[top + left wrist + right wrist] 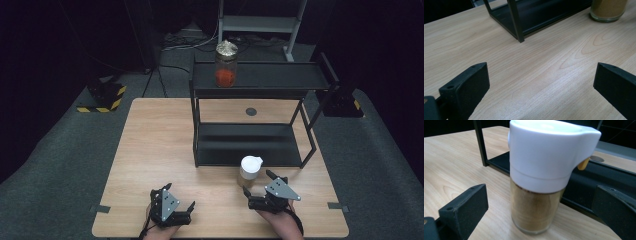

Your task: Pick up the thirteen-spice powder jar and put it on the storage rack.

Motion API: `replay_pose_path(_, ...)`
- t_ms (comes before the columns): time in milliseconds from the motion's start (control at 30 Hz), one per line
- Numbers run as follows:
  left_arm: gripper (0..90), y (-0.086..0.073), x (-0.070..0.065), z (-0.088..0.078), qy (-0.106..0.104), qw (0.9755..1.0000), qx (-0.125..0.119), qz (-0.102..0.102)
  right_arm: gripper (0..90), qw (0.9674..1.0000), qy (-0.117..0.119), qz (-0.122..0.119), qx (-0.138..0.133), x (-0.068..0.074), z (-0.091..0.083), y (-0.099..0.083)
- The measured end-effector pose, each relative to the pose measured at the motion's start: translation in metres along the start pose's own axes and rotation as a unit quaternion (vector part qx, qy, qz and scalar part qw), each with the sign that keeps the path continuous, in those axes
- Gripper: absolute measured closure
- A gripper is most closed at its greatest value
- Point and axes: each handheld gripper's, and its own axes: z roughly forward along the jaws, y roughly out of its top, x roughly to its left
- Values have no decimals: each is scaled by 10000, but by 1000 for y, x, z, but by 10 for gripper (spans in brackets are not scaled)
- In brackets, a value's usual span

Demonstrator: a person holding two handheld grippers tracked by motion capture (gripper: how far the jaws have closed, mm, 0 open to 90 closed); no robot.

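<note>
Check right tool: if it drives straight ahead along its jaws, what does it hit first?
Most likely the glass jar with the white plastic lid, standing upright on the wooden table dead centre between the open jaws of the right tool. The black metal shelf rack sits behind it. Exact gap unclear.

Wooden table (150, 150) on grey carpet (60, 165), dark surroundings.

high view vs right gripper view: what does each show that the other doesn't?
High view alone: the glass jar of red contents with a crinkled foil top standing on the black metal shelf rack's upper tier, the left gripper open on the table, and the dark floor around.

Right gripper view alone: a small yellow tab under the white lid's spout.

Both: the white-lidded glass jar of tan powder upright on the light wooden table before the rack, between the right gripper's open jaws, untouched.
</note>
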Motion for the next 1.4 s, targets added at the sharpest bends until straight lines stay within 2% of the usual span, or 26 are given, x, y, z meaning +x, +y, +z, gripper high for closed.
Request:
replay_pose_path(200, 6, -2, 0, -1, 11, 10000, -65, -8, 0, 9999, 17, 144, -89, -2, 8, 0)
replay_pose_path(233, 6, -2, -1, -1, 20, 10000, -65, 2, 0, 9996, 38, 238, -136, -4, 10, -1)
replay_pose_path(433, 6, -2, -2, -1, 33, 10000, -65, 49, 53, 9990, 16, 435, -124, -6, 19, 1)
replay_pose_path(633, 6, -3, -1, -1, 27, 10000, -88, -11, 121, 9990, 89, 435, -100, -8, 25, 1)
replay_pose_path(867, 6, -3, -1, -2, 17, 10000, -94, 20, 233, 9984, 177, 512, -146, -9, 30, 1)
replay_pose_path(933, 6, -3, -1, -2, 17, 10000, -94, 20, 233, 9983, 180, 527, -197, -9, 30, -1)
replay_pose_path(967, 6, -4, -1, -2, 15, 9999, -102, 12, 278, 9982, 175, 528, -228, -8, 30, -2)
replay_pose_path(1000, 6, -4, -1, -2, 17, 9999, -108, 7, 287, 9981, 154, 549, -249, -7, 30, -2)
replay_pose_path(1200, 6, -4, -1, -2, 8, 9999, -117, 19, 293, 9974, 99, 586, -411, -4, 30, -10)
replay_pose_path(1400, 6, -4, 0, -2, 0, 9999, -117, 13, 294, 9970, 99, 643, -427, -5, 30, -11)
